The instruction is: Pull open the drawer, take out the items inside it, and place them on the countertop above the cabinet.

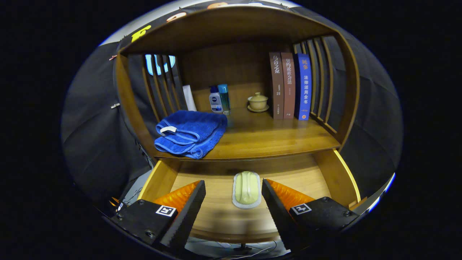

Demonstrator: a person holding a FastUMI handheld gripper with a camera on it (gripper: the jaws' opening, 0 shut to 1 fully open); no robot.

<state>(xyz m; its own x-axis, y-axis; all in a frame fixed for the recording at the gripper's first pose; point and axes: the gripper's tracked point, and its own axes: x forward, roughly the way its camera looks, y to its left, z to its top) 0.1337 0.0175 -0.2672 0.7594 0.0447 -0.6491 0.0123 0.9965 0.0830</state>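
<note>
Dark booth cloth hangs behind a wooden cabinet (346,108) with slatted sides. On its countertop (267,139), from the left: a folded blue towel (189,133) lying at the front edge, a white card-like item (189,98) leaning by the left slats, a white bottle (215,102) and a teal bottle (224,98) standing side by side at the back, a small lidded cup on a saucer (257,102), then three upright books (290,86) against the right slats. Below the countertop, the drawer (160,180) stands pulled open, its pale wooden floor holding a light green scrubbing brush (247,189) with a white base. The gripper (234,187) hovers over the drawer with jaws wide apart, the brush lying between the fingertips, touched by neither.
</note>
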